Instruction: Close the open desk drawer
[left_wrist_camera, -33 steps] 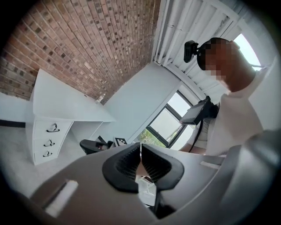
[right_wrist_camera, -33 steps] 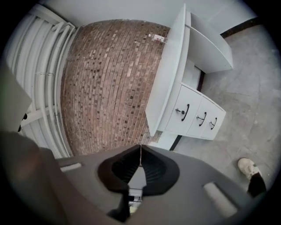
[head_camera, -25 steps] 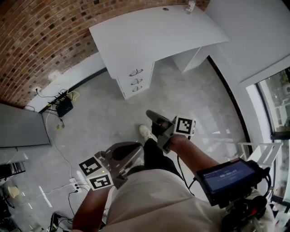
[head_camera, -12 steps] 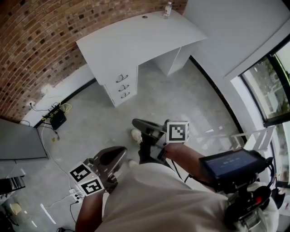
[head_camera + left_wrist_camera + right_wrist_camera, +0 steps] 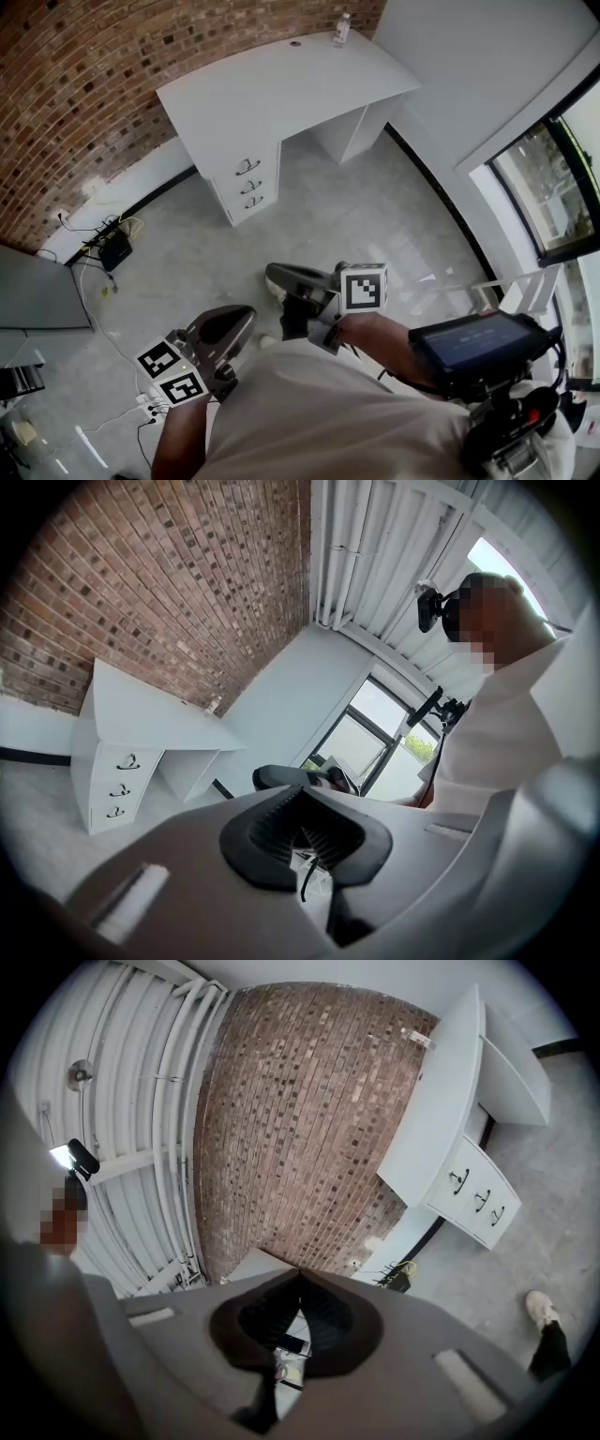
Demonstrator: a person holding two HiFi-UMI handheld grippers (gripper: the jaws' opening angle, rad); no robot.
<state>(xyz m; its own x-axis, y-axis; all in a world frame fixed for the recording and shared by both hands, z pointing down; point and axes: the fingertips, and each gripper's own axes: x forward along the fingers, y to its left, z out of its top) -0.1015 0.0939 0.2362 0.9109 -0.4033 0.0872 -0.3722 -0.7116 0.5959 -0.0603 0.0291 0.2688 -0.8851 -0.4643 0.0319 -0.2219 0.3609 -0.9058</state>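
A white desk (image 5: 272, 84) stands against the brick wall, a few steps away. Its drawer stack (image 5: 249, 185) has three drawers with dark handles, and all three fronts look flush from here. The same desk (image 5: 141, 719) and drawers (image 5: 116, 786) show small in the left gripper view, and the desk (image 5: 441, 1101) and drawers (image 5: 473, 1199) again in the right gripper view. My left gripper (image 5: 239, 319) is held low by the body, shut and empty. My right gripper (image 5: 279, 276) sits in front of the torso, also shut on nothing. Both are far from the desk.
A small bottle (image 5: 342, 28) stands at the desk's back corner. Cables and a black box (image 5: 113, 249) lie on the floor by the wall. A grey panel (image 5: 37, 291) is at left, windows (image 5: 553, 178) at right. A screen device (image 5: 469, 342) hangs at the person's right side.
The head view has swung, so the desk sits further left and the windows show more. Both grippers drifted a little left and down in view, still shut.
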